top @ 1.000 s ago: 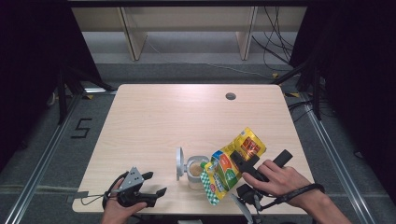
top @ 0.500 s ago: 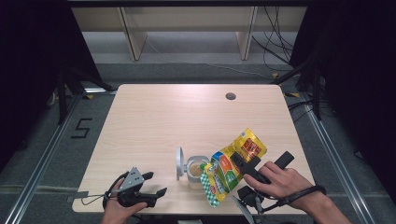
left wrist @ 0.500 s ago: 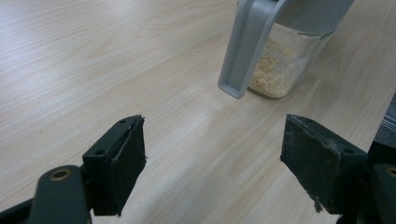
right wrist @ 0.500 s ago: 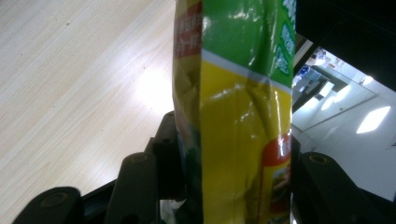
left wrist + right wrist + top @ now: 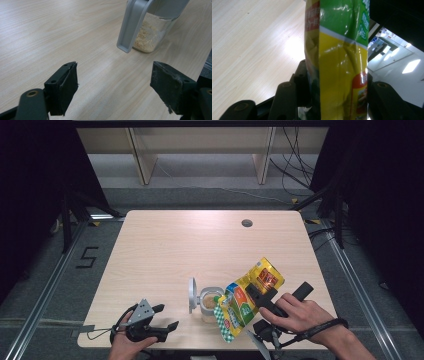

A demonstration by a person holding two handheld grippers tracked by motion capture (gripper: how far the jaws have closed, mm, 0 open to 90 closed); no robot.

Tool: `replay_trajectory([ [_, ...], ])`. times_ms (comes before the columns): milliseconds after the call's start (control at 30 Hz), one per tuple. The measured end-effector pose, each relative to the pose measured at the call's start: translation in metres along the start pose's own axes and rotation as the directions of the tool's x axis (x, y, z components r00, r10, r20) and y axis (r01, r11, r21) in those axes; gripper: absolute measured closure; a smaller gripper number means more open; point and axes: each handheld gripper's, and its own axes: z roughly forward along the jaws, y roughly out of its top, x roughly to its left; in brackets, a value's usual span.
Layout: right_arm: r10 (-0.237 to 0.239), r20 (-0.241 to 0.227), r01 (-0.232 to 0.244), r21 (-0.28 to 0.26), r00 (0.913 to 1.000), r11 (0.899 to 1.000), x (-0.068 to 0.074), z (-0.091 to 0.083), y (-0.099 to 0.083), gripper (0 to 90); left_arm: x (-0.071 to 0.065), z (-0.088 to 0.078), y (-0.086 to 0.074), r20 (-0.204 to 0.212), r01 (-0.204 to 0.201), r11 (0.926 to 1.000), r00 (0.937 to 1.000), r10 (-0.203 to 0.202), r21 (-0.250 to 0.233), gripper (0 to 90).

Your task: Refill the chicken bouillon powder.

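- From the high view, the right gripper clamps a yellow-and-green bag and tips it over a small clear jar near the front edge of the table. The bag's lower end hangs right at the jar's mouth, which looks like a pour in progress. The jar's grey lid stands flipped open on its left, out of the bag's way. The left gripper rests at the near left, jaws apart and empty, well clear of the jar, probably just waiting.
- In the left gripper view, the two black jaws stand wide over bare wood. Beyond them sits the jar, with pale crumbs in its bottom, and the lid hanging down its side.
- In the right gripper view, the bag is squeezed between the jaws, its foil creased. There is print on the green and red parts, but I cannot read it.
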Motion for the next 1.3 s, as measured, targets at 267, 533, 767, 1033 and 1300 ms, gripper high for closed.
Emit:
replay_trajectory([
  [267,-0.006,-0.005,0.006,0.014,1.0000,1.000,-0.0008,0.0005,-0.0013,58.5,0.0000,0.0002,0.0000,0.002,0.000,1.0000,1.0000,0.000,-0.007,21.3],
  [533,-0.016,-0.004,0.016,0.009,0.9999,1.000,-0.0009,0.0008,-0.0002,58.6,0.0003,-0.0002,0.0000,0.001,-0.006,1.0000,1.0000,0.006,-0.002,21.3],
  [767,0.006,-0.005,-0.006,0.011,1.0000,1.000,0.0012,0.0009,0.0003,59.0,-0.0001,-0.0004,0.0001,0.000,-0.005,1.0000,1.0000,0.005,-0.002,21.3],
  [1033,0.006,-0.041,-0.007,-0.009,0.9991,1.000,0.0022,0.0026,-0.0003,59.0,-0.0001,0.0001,-0.0003,-0.003,-0.002,1.0000,1.0000,0.002,0.000,21.3],
  [1300,0.049,-0.050,-0.049,-0.003,0.9975,0.999,0.0045,0.0016,-0.0003,59.1,-0.0001,0.0002,-0.0003,-0.003,-0.004,1.0000,1.0000,0.004,0.001,21.4],
])
